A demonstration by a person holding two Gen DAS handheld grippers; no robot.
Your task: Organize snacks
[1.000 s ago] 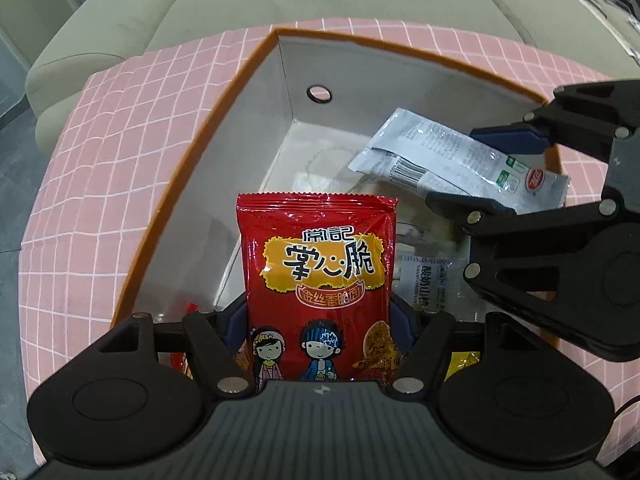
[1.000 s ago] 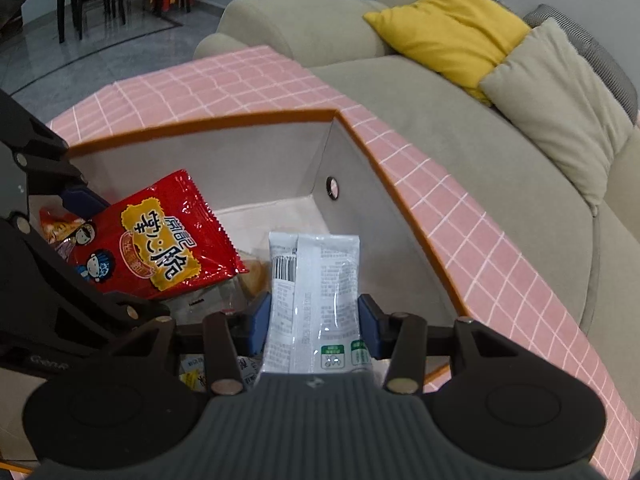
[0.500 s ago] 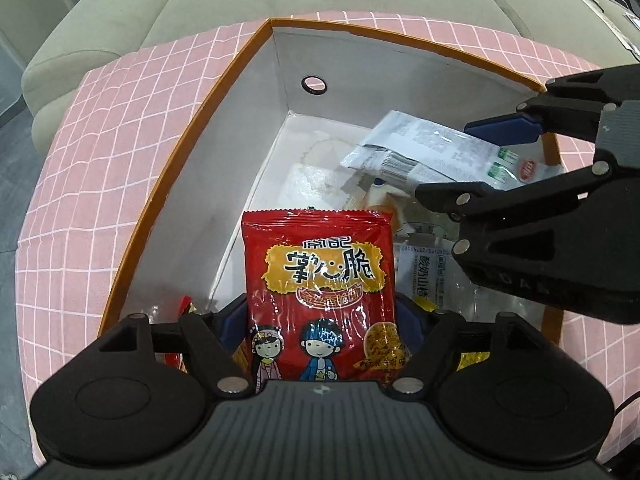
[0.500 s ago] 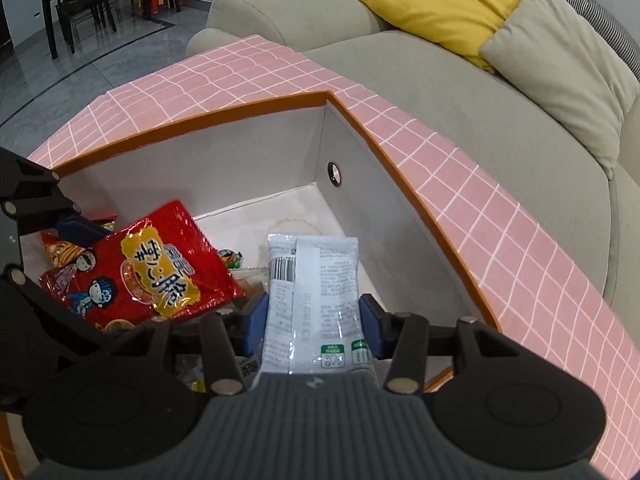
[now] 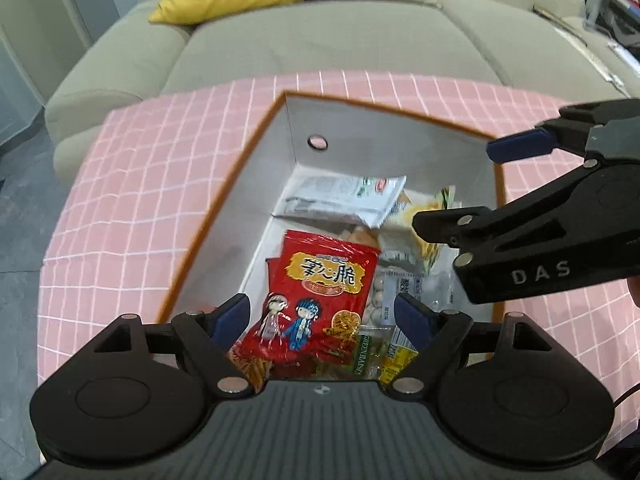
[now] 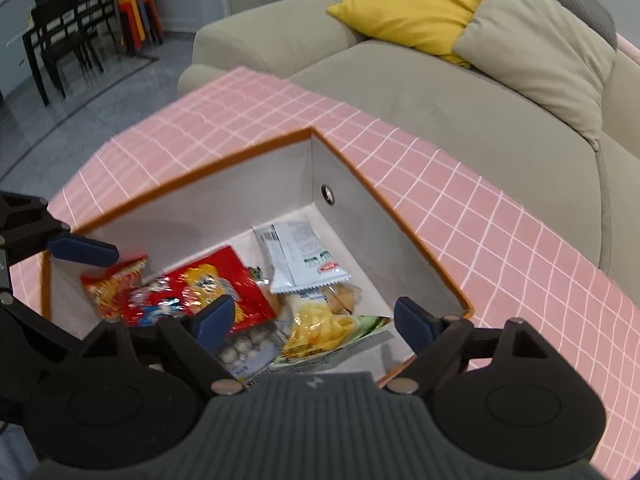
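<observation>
both black two-finger grippers, left (image 5: pixel 323 316) and right (image 6: pixel 309 318), hang spread and empty above the orange-rimmed grey box (image 6: pixel 248 200), where the red crinkly noodle-snack packet (image 5: pixel 324 280) and white foil sachet (image 6: pixel 300 256) lie, so lifting straight up seems safest.

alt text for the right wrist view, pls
The open right gripper hovers over an orange-rimmed box of snacks, where a red snack packet and a white snack packet lie on other bags. The box sits on a pink checked cloth, with a sofa behind.
</observation>
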